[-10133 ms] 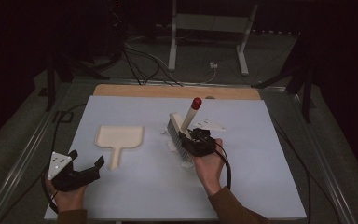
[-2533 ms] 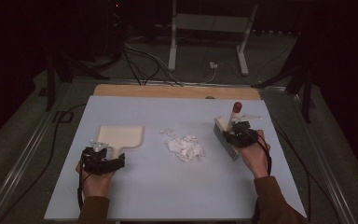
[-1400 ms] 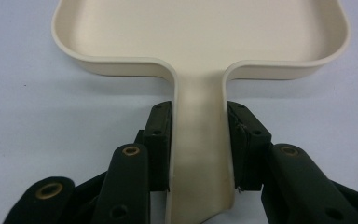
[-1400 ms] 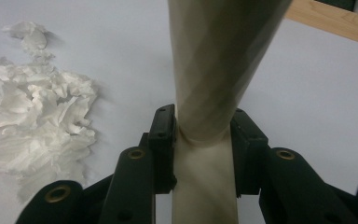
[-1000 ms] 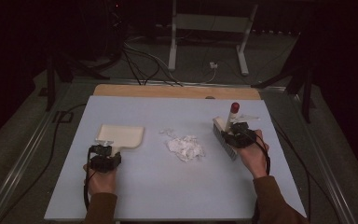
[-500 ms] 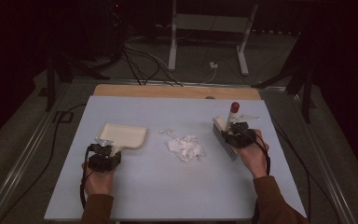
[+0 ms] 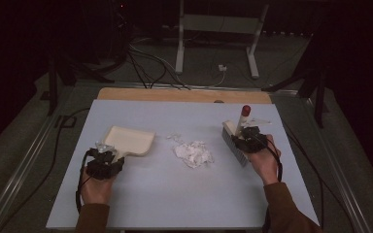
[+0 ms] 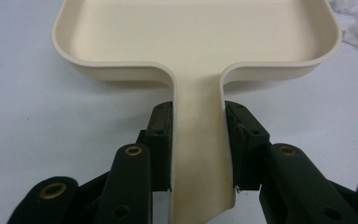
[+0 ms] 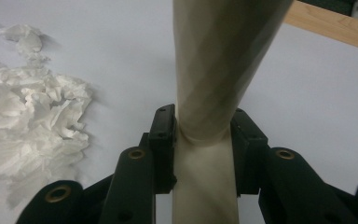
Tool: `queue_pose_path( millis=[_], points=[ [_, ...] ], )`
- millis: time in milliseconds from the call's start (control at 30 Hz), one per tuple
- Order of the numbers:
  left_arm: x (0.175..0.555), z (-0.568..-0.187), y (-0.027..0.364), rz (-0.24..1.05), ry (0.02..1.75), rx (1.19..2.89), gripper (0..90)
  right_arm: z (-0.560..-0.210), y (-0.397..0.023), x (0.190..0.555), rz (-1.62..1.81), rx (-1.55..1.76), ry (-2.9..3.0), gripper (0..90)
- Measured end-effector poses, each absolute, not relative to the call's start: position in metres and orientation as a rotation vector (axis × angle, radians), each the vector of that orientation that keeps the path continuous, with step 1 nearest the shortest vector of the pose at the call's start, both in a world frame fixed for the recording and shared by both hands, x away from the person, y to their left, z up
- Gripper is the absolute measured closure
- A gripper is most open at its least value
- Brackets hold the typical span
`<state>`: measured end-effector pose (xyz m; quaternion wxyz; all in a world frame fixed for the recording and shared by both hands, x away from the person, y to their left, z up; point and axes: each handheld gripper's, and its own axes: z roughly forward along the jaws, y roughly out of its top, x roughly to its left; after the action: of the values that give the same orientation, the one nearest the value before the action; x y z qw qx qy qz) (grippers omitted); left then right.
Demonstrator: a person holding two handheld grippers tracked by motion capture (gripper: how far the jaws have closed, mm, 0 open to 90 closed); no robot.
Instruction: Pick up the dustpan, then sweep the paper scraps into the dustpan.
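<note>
Dustpan point(image 8: 200, 42) front lip cut off; brush point(image 9: 219, 70) handle top cropped.

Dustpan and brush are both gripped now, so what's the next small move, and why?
Probably slide the dustpan right until its open edge meets the paper scraps. The left gripper is shut on its handle, the right gripper on the brush, and bare table still separates pan from pile.

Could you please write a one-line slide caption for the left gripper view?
Left gripper, its black fingers shut on the handle of a cream plastic dustpan resting on the pale blue table.
</note>
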<state>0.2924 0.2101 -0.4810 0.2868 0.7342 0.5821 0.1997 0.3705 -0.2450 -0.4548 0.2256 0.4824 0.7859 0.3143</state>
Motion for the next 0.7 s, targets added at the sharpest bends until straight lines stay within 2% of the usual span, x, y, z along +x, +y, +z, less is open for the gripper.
queue_pose_path(
  millis=[267, 700],
  points=[
    [0.289, -0.474, 0.213, 0.533, 1.510, 1.975, 66.6, -0.451, -0.244, 0.373, 0.872, 1.319, 2.170, 66.9],
    [0.279, -0.469, 0.217, 0.519, 1.414, 2.016, 66.5, -0.419, -0.234, 0.396, 1.017, 1.135, 2.193, 67.0]
  ],
)
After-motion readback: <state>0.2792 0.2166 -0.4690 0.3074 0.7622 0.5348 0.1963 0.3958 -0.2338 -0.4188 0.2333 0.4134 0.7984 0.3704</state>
